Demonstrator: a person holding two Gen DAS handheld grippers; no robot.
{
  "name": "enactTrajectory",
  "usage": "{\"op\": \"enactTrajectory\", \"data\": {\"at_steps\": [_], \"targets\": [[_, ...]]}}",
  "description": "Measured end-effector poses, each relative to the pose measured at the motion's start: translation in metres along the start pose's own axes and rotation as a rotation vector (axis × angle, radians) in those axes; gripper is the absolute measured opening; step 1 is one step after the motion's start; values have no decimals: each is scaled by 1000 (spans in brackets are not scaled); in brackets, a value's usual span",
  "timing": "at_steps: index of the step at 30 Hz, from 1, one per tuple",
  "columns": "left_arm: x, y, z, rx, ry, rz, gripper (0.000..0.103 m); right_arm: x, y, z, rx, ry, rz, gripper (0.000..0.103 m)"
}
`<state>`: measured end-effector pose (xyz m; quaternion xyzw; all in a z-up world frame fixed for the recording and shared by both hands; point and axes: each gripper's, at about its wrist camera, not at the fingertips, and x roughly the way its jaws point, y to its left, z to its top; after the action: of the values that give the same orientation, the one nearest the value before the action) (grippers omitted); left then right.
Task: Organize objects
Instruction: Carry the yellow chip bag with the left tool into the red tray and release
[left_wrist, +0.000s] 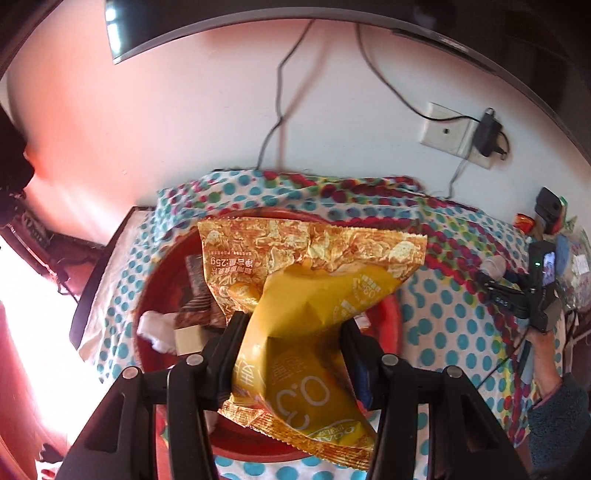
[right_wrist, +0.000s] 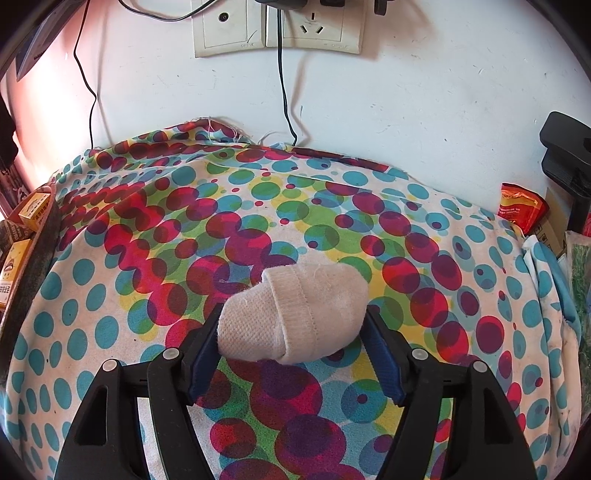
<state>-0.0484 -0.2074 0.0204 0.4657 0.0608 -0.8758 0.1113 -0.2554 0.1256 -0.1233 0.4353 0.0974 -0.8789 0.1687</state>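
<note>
The left gripper (left_wrist: 291, 328) pinches one crinkly yellow foil snack packet (left_wrist: 306, 291) at its waist, above the round red plastic basin (left_wrist: 388, 314) (which already holds a brown wrapper, a small cream block and something white); the slack foil could slide out and land on the spotted cloth (left_wrist: 443, 317) rather than in the basin; to the right, the right gripper (right_wrist: 291, 328) brackets one rolled cream-white sock (right_wrist: 295, 314) lying on the cloth, its jaws apart and apparently not pressing; the roll could tip or catch a pad.
</note>
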Motion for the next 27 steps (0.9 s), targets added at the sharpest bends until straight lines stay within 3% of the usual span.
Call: {"op": "enactTrajectory", "data": {"at_steps": [10, 21, 27], "targets": [[30, 35, -11, -81, 73, 34, 51, 0, -1, 0, 2, 1, 0, 70], [68, -16, 11, 42, 62, 40, 51, 1, -2, 1, 1, 1, 1, 71], [94, -25, 22, 50, 65, 64, 51, 1, -2, 0, 2, 1, 1, 71]]}}
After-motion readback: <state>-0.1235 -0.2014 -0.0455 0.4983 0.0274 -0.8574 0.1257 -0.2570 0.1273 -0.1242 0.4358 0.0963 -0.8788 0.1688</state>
